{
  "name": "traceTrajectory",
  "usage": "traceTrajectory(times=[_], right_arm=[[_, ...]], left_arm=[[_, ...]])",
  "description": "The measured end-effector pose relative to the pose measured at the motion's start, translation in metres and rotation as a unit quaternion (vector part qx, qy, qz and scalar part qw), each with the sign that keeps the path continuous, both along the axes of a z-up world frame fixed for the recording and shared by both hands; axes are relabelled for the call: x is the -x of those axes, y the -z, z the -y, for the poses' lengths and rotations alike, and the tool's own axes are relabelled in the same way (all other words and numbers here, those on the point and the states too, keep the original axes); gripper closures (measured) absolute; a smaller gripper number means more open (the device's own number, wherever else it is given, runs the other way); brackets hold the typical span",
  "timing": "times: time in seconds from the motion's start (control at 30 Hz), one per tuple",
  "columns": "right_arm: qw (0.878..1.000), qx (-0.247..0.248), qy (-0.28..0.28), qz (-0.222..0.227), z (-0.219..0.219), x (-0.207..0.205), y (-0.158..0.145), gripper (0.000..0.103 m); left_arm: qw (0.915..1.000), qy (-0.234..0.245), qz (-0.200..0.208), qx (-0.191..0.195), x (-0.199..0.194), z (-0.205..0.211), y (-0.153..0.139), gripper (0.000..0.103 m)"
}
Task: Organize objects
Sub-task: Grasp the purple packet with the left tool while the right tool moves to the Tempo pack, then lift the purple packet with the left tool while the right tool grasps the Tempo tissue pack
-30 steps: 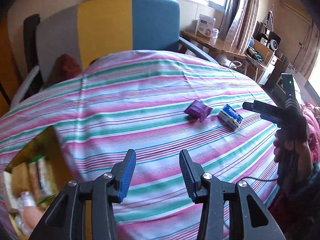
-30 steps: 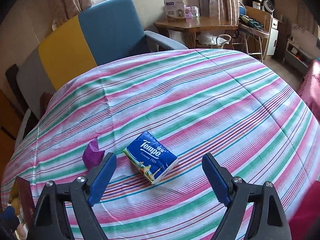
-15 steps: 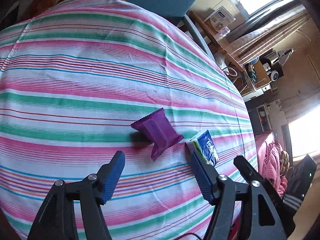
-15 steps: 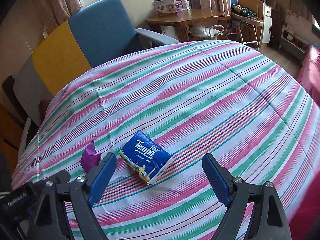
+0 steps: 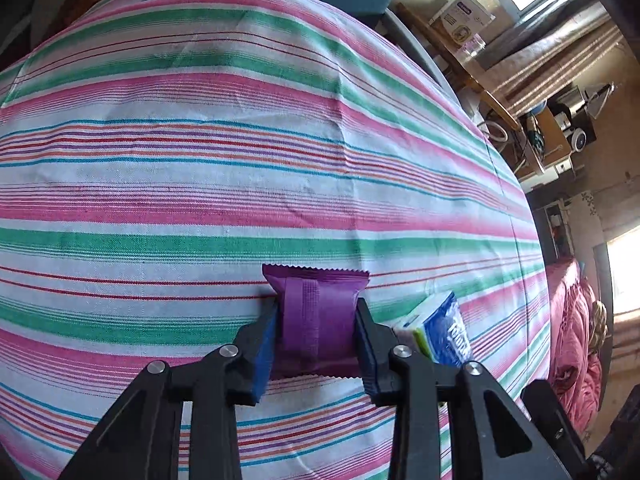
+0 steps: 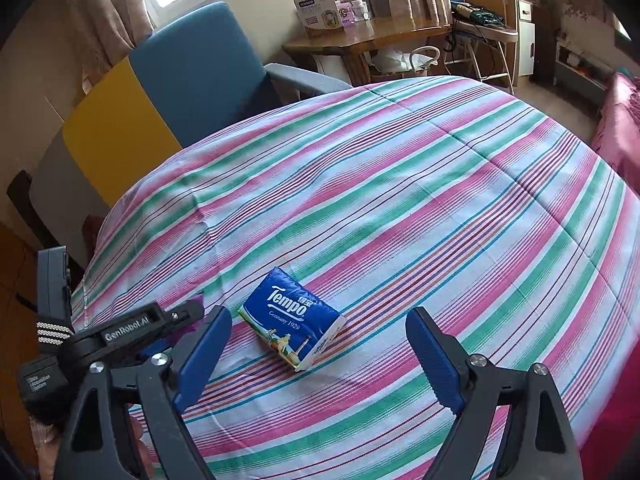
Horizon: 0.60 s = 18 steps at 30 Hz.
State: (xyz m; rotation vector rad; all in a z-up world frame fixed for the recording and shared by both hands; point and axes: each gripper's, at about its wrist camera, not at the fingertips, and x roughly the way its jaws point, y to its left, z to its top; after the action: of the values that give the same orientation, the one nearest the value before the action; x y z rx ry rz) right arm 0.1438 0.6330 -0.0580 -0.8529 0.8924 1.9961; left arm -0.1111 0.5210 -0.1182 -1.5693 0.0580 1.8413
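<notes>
Left wrist view: left gripper [image 5: 316,336] just closed, clamped on purple packet [image 5: 318,312], flat on striped cloth [image 5: 200,200]. Tissue pack [image 5: 444,332] just beside. Right gripper [image 6: 316,356] spread wide, hovering near tissue pack. Broad bare cloth beyond; cloth edge far right.

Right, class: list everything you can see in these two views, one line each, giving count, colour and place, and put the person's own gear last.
Purple packet: one, purple, on the cloth, clamped between the left pads.
Tissue pack: one, blue and white, on the cloth just right of the packet.
Striped cloth: one, pink, green and white, covering the surface.
Armchair: one, blue, yellow and grey, behind the cloth.
Wooden table: one, brown, by the window.
White box: one, on that table.
Left hand-held gripper: one, black with blue pads, has just closed onto the packet.
Right hand-held gripper: one, black with blue pads, open, with the tissue pack ahead of it.
</notes>
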Motion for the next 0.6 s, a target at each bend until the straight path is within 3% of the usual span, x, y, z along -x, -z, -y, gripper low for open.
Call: traceTrajectory(times=[0.33, 0.6], right_arm=[[1.0, 0.001, -0.014, 0.027, 0.0, 0.007, 0.008, 0.013], [0.997, -0.013, -0.038, 0.066, 0.006, 0.019, 0.016, 0.014]], left_arm=[[0.9954, 0.052, -0.077, 0.022, -0.046, 0.075, -0.011, 0.069], [0.9826, 0.083, -0.166, 0.006, -0.097, 0.13, -0.046, 0.069]])
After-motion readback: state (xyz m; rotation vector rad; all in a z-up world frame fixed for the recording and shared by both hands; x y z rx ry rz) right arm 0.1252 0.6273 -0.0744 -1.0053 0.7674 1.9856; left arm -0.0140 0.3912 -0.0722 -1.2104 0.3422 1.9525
